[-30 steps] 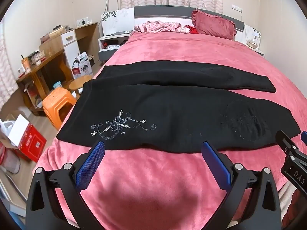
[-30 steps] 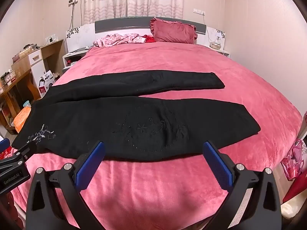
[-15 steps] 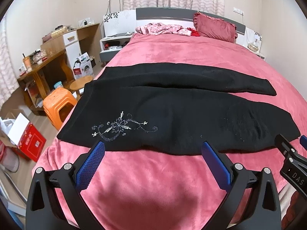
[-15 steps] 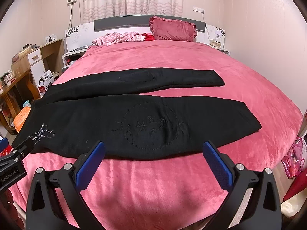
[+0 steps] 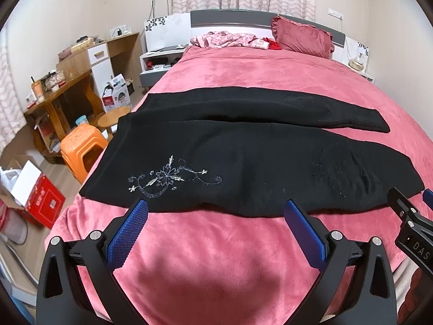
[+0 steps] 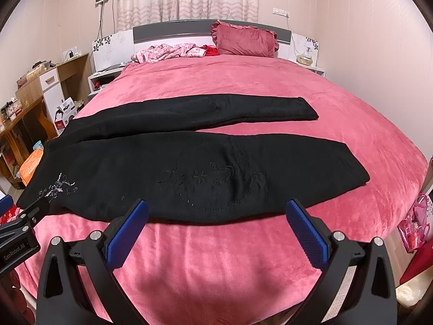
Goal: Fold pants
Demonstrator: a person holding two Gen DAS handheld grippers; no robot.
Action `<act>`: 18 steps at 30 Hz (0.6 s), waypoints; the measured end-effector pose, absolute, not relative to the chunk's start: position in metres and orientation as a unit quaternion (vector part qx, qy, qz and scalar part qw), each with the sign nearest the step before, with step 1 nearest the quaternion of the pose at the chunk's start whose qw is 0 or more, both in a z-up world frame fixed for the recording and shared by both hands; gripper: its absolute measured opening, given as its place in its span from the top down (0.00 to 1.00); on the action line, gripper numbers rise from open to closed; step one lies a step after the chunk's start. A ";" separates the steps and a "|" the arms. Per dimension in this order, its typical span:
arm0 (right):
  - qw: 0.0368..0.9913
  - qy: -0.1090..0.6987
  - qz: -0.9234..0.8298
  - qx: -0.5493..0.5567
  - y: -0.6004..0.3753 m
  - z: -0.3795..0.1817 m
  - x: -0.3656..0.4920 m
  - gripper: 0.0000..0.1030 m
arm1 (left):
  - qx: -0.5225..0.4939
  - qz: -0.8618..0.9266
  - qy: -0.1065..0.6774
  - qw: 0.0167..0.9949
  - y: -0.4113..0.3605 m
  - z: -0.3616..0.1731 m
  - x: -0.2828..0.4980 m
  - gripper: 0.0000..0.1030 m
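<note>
Black pants (image 5: pixel 243 157) lie flat across the pink bed (image 5: pixel 216 257), waist at the left, two legs running to the right. A silver flower embroidery (image 5: pixel 167 178) sits near the waist. The pants also show in the right wrist view (image 6: pixel 203 168). My left gripper (image 5: pixel 215 214) is open and empty, just short of the near leg's edge by the waist end. My right gripper (image 6: pixel 216 214) is open and empty, just short of the near leg's middle. Each gripper shows at the edge of the other's view.
A red pillow (image 5: pixel 300 38) and crumpled pink clothes (image 5: pixel 230 39) lie at the headboard. Left of the bed stand an orange stool (image 5: pixel 81 146), a round wooden stool (image 5: pixel 113 117), a wooden desk (image 5: pixel 54 92) and a red box (image 5: pixel 40 200). A pink bag (image 6: pixel 414 224) hangs at the bed's right side.
Both grippers have drifted slightly back and up from the pants; the view of the bed has widened a little. Jaws stay open. The pants have not moved.
</note>
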State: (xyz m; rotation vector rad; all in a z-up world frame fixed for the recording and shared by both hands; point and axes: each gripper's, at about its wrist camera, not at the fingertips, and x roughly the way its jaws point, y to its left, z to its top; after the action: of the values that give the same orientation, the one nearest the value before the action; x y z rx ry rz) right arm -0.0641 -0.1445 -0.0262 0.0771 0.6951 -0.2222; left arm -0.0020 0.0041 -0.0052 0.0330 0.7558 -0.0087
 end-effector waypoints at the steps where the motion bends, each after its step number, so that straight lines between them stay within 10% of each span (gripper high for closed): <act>1: 0.933 0.340 -0.108 0.038 -0.144 -0.027 -0.064 0.02 | 0.016 -0.004 0.370 0.929 0.004 -0.005 -0.002 0.03; 18: 0.931 0.346 -0.109 0.040 -0.146 -0.031 -0.063 0.02 | 0.013 -0.003 0.378 0.926 0.006 -0.010 -0.001 0.03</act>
State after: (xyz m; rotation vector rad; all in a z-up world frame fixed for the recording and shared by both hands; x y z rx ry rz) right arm -0.0629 -0.1455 -0.0307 0.0821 0.7077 -0.2233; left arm -0.0007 0.0061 -0.0098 0.0267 0.7744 -0.0059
